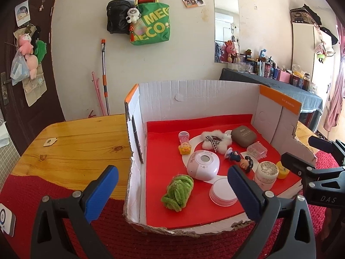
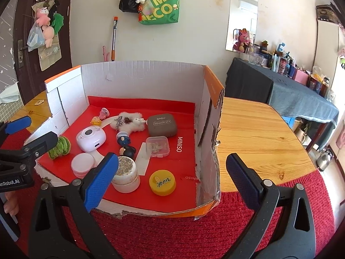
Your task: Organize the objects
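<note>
Left wrist view shows the cardboard box ahead of the left gripper, its front wall torn low, and every small thing lies loose on its red liner: the green fuzzy bundle just beyond the fingertips, the pink round device behind it, the pink lid beside the right-hand finger, and farther in the white furry clip, the brown eye shadow case, the clear plastic case, the two figurines, the white jar and the yellow cap. The left gripper is spread wide and carries nothing. The right gripper is likewise released and empty, poised at the box's near edge with the white jar just past its left finger and the yellow cap ahead between the fingers. Judging by this scatter, with no grouping or rows visible, the organizing seems barely started or not begun; which arrangement is wanted cannot be told, and nearly all the sorting appears left to do. The box sits on a wooden desk partly covered by a red knitted cloth under both grippers. Beyond stands a cream wall with a green tote bag, a black bag, a mirror, a dark door to the left, and a cluttered side table off to the right.
</note>
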